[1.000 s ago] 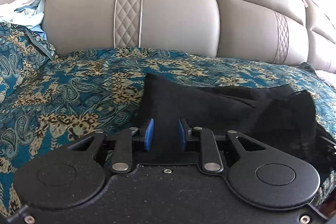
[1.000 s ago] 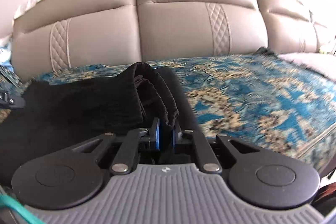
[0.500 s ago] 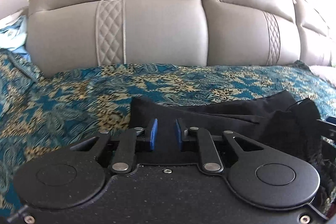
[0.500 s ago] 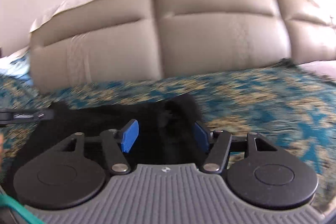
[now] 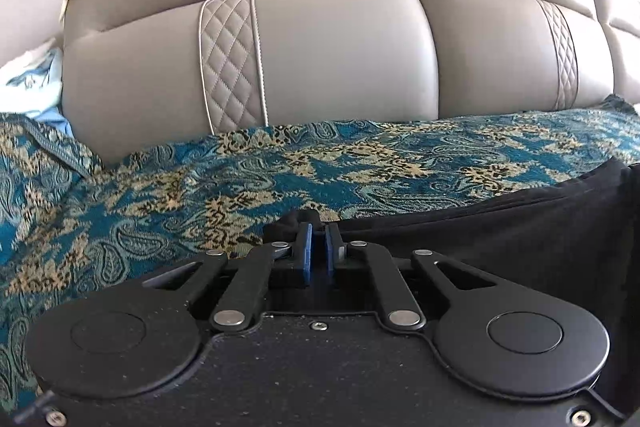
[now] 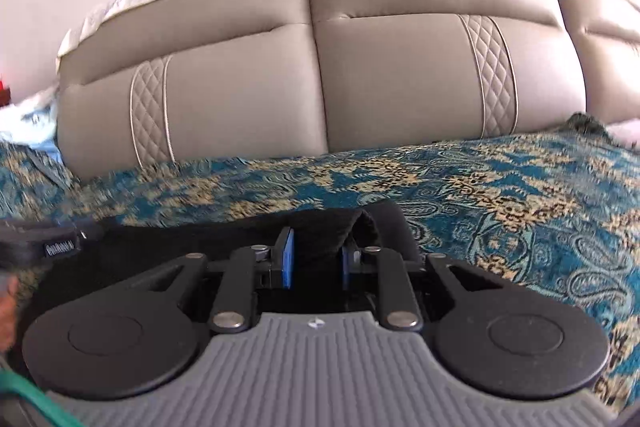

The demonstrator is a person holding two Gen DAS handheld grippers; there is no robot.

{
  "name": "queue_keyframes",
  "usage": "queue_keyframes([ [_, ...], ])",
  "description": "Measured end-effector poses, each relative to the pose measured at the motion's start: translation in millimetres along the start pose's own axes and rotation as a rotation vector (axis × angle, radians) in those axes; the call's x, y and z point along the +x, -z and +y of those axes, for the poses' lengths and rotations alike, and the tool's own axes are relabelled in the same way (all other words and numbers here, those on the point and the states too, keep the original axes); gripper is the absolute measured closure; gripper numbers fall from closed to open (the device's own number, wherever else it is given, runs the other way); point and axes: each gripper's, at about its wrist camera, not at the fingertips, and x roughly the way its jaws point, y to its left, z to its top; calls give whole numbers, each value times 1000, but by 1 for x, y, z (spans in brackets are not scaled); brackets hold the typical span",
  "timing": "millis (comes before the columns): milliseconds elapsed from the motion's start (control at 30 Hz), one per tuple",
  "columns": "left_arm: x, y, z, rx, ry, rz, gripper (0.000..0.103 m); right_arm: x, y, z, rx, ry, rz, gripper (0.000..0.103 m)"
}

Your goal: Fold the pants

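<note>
The black pants [image 5: 500, 227] lie folded on a blue and gold paisley cover [image 5: 160, 211]. In the left wrist view my left gripper [image 5: 317, 247] has its blue pads nearly together at the pants' left corner, with a bit of black cloth bunched at the tips. In the right wrist view my right gripper [image 6: 316, 259] is partly open, its pads on either side of a bunched fold of the pants [image 6: 360, 227] at their right end. The other gripper's tip [image 6: 44, 247] shows at the left edge.
A grey padded headboard [image 5: 340, 59] with quilted strips runs across the back. Light blue and white bedding [image 5: 32, 87] lies at the far left. The paisley cover [image 6: 520, 195] stretches to the right of the pants.
My left gripper has narrowed from open to nearly closed at the pants' left corner. My right gripper let go of the fold, opened wide, and has since narrowed partly around it.
</note>
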Motion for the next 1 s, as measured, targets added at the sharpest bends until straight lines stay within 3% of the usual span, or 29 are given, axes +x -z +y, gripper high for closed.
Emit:
queue_keyframes([
  [100,2,1,-1,23,-3,-13,94,4,10,-1,-55,26,6,70],
  [133,3,1,0,23,-1,-15,94,5,13,0,-74,39,5,55],
  [200,4,2,0,25,0,-19,94,6,16,0,-103,65,-4,48],
  [567,5,3,-2,27,-7,-24,94,12,21,-6,-92,89,-19,39],
  [700,2,-1,0,9,-4,-5,93,11,19,-11,-50,90,-12,27],
  [767,-4,-5,5,-29,10,11,86,6,18,-15,-33,87,-20,15],
  [833,-13,-8,12,-75,23,17,65,-2,17,-19,-17,72,-31,10],
  [1000,-35,-6,33,-148,54,48,58,-13,13,-31,-13,37,-7,0],
])
